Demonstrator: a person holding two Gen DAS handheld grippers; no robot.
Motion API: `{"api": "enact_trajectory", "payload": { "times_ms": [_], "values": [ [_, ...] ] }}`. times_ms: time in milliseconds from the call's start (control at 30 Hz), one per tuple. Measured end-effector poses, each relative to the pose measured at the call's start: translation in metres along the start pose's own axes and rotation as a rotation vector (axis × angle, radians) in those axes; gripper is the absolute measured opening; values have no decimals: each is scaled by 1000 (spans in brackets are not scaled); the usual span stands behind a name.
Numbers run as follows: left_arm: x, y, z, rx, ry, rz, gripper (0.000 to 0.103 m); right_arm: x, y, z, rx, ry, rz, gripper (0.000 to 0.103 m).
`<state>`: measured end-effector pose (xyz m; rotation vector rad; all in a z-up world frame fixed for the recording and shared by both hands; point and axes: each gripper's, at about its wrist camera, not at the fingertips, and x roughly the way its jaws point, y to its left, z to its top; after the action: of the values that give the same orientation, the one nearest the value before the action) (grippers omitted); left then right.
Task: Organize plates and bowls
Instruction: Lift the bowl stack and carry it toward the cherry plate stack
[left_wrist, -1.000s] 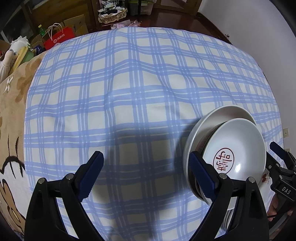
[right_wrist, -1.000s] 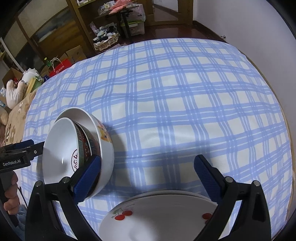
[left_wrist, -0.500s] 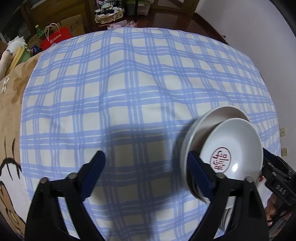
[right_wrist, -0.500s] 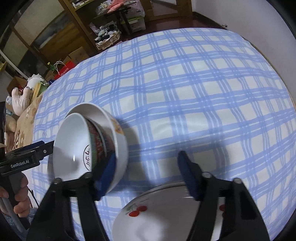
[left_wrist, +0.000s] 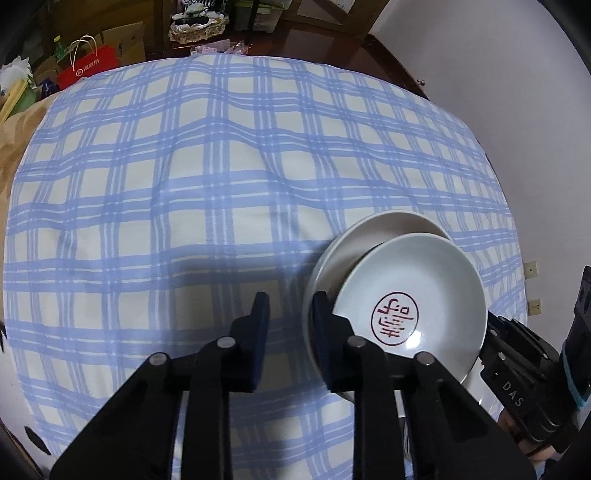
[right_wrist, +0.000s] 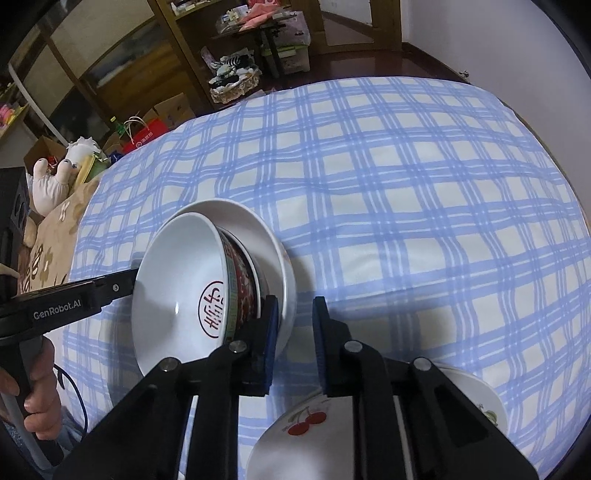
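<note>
While the left claw (left_wrist: 290, 325) narrows on nothing, nested bowls (left_wrist: 399, 291) sit lower right on the checked table (left_wrist: 184, 184), apparently done. From the right wrist, the right claw (right_wrist: 293, 326) closes empty; cherry plates (right_wrist: 306, 432), bottom centre, look stacked too.

Dim indoor light, seemingly overhead, soft shadows on the cloth (left_wrist: 184, 206), strong fisheye bending at the edges.

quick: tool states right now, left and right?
Left tool: closing, nothing between its jaws.
Right tool: closing, nothing between its jaws.
</note>
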<state>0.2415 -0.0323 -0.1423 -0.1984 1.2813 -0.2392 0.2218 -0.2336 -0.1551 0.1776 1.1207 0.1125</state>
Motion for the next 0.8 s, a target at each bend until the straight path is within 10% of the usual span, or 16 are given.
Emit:
{"api": "enact_trajectory", "payload": {
  "times_ms": [800],
  "values": [
    [14, -11, 6, -13, 7, -17, 14, 9, -4, 1, 54, 22, 48, 11]
  ]
}}
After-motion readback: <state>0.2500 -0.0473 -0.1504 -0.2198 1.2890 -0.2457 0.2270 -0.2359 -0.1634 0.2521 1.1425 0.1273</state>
